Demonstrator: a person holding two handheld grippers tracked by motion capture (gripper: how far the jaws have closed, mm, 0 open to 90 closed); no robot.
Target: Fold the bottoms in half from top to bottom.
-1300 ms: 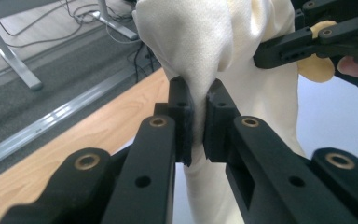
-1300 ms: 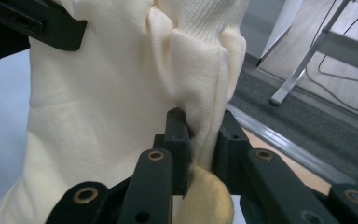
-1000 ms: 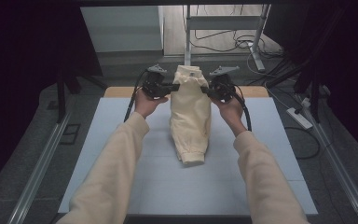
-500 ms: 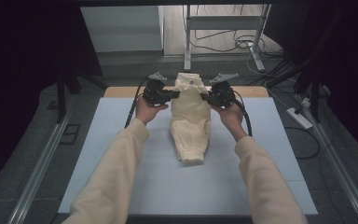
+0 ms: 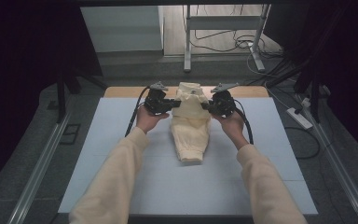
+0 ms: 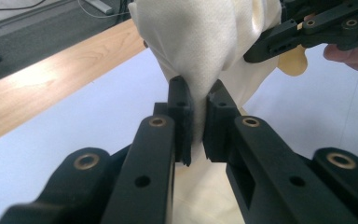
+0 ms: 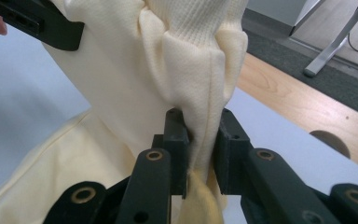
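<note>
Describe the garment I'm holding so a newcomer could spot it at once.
Start at the white table with the wooden strip along its far edge. At its middle, between the left gripper and the right gripper, hangs the cream knit garment, its lower end trailing on the table. It is the one soft, pale-yellow thing among black hardware.

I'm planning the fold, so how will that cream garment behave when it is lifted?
Likely floppy: the garment sags between the left gripper and right gripper, its lower end on the white mat. Probably light. The knit bunches between the fingers, so it seems grippy.

Both grippers [image 5: 173,104] [image 5: 206,105] clamped — forearms outstretched
</note>
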